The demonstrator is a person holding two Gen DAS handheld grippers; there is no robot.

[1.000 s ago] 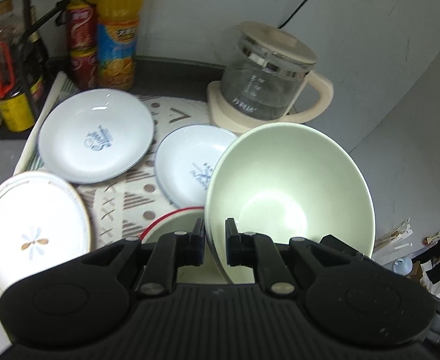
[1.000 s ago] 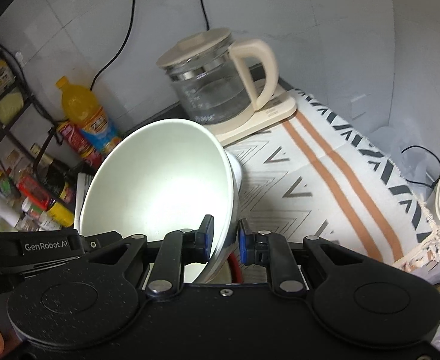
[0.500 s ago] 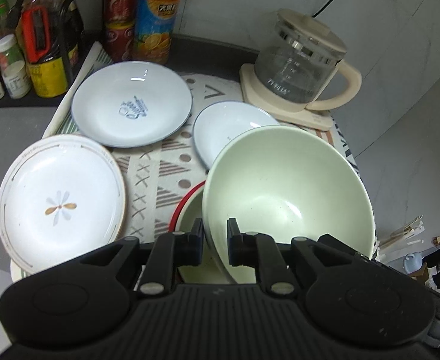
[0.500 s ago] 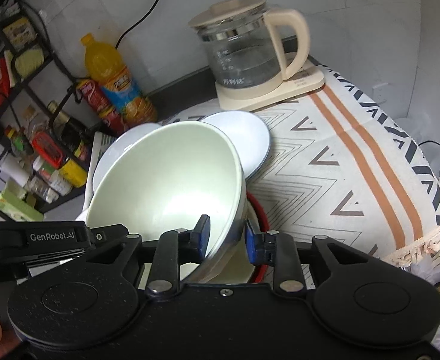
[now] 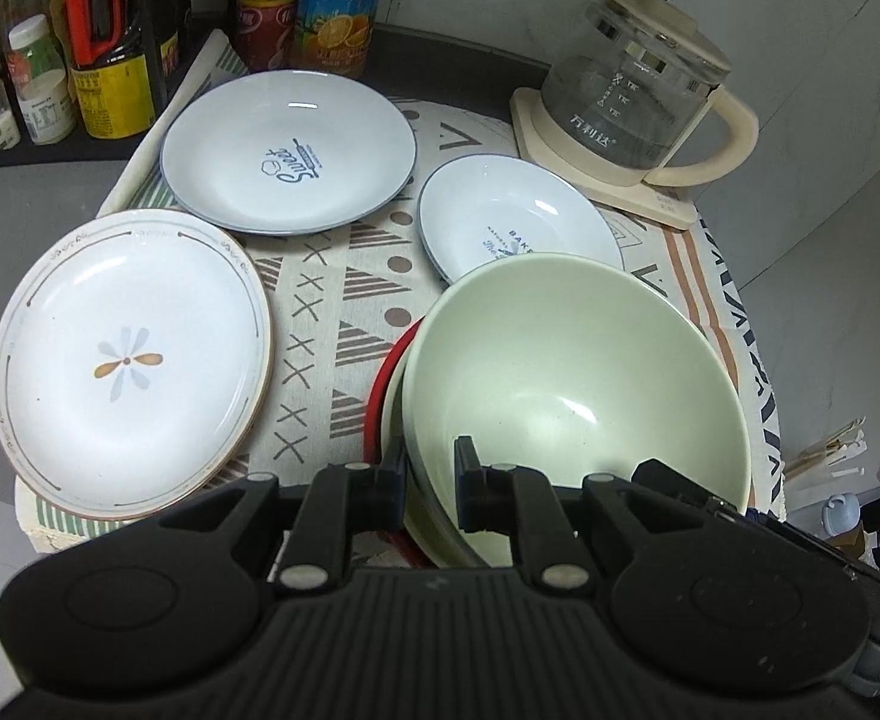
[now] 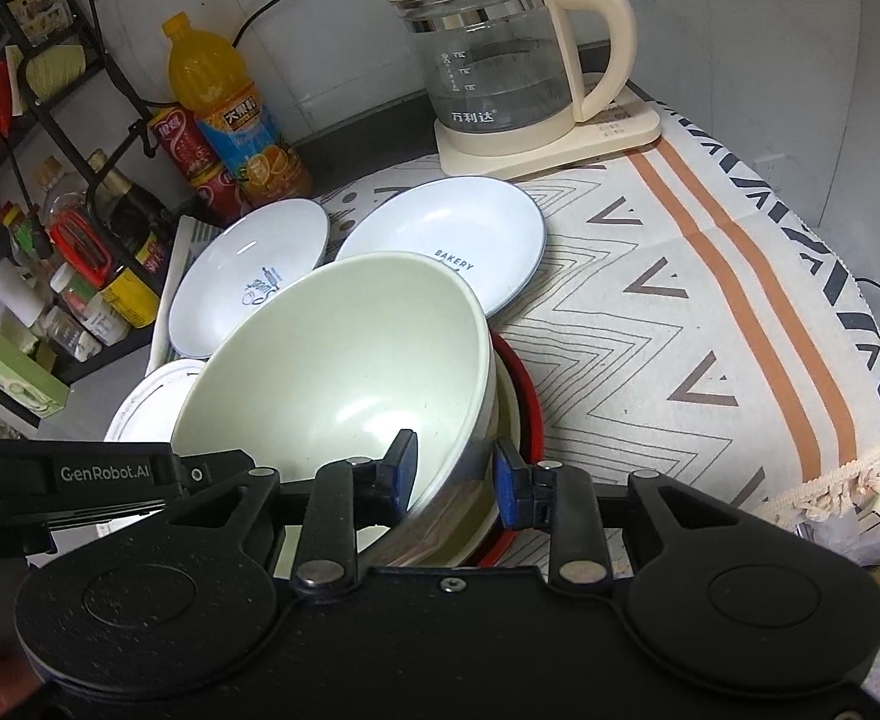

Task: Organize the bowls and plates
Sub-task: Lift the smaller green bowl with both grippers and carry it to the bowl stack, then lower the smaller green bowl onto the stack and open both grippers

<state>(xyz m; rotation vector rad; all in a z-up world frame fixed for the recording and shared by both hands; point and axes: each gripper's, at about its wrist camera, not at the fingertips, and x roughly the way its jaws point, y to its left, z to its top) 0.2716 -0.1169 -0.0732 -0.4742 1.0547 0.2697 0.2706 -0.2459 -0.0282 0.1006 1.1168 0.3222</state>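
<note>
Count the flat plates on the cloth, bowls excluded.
3. Flower plate at near left, "Sweet" plate behind it near the bottles, "Bakery" plate in front of the kettle. More may be hidden under the green bowl.

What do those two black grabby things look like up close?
Both are matte black plastic. The left gripper has a ribbed top, two round discs at the sides, silver pivot pins on its link bars and dark fingertip pads. The right gripper has a smooth speckled top, the same discs and pins, and bright blue pads. White lettering on the left gripper's side reads GenRobot.AI.
</note>
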